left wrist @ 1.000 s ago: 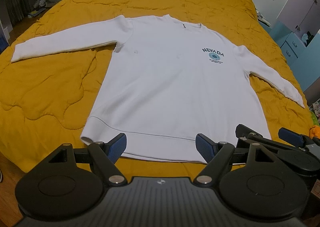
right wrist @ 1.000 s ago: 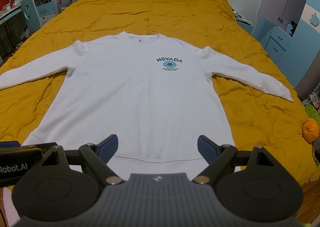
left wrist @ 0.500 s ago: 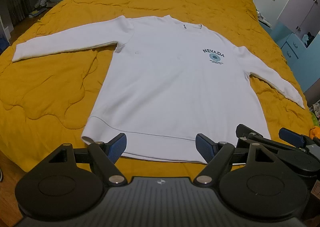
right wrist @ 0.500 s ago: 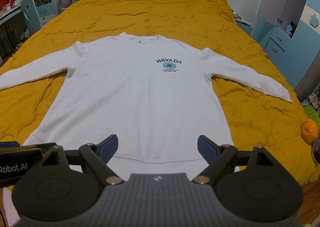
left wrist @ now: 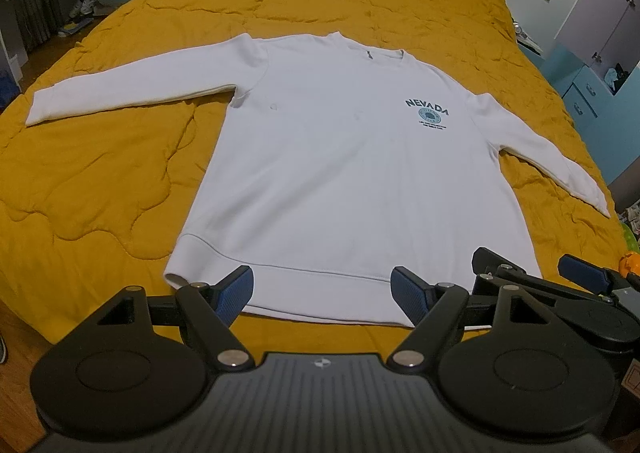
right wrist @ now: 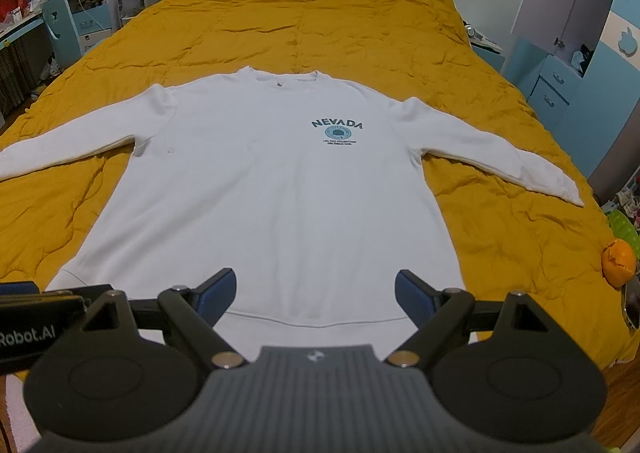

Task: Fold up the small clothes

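A white long-sleeved sweatshirt with a dark "NEVADA" print lies flat and face up on the mustard quilt, both sleeves spread out to the sides, hem nearest me. My left gripper hovers open above the hem's middle with nothing between its blue pads. My right gripper is likewise open over the hem, a little further right, and shows at the right edge of the left wrist view. Neither gripper touches the cloth.
The mustard quilt covers the whole bed. An orange object sits at the bed's right edge. Blue drawers and a wardrobe stand to the right, a desk and shelves to the left. Wooden floor lies below the bed's near edge.
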A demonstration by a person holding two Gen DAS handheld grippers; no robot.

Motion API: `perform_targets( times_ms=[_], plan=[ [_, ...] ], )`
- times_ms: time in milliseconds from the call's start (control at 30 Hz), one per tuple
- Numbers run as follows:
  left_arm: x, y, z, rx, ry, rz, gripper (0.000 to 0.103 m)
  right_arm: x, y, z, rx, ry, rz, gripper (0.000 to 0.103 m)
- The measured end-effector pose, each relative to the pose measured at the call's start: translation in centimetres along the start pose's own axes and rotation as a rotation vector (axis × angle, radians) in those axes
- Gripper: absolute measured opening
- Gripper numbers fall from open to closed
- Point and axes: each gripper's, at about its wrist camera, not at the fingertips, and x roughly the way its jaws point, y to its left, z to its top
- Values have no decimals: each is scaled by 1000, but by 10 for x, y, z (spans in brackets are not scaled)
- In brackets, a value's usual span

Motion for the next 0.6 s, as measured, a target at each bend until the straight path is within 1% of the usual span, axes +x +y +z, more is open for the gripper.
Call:
perform_targets(
  times_ms=[600],
  plan=[
    [3, 0, 0, -2, 11, -1, 91, 3, 1, 2, -3, 13, -4, 82]
  ],
)
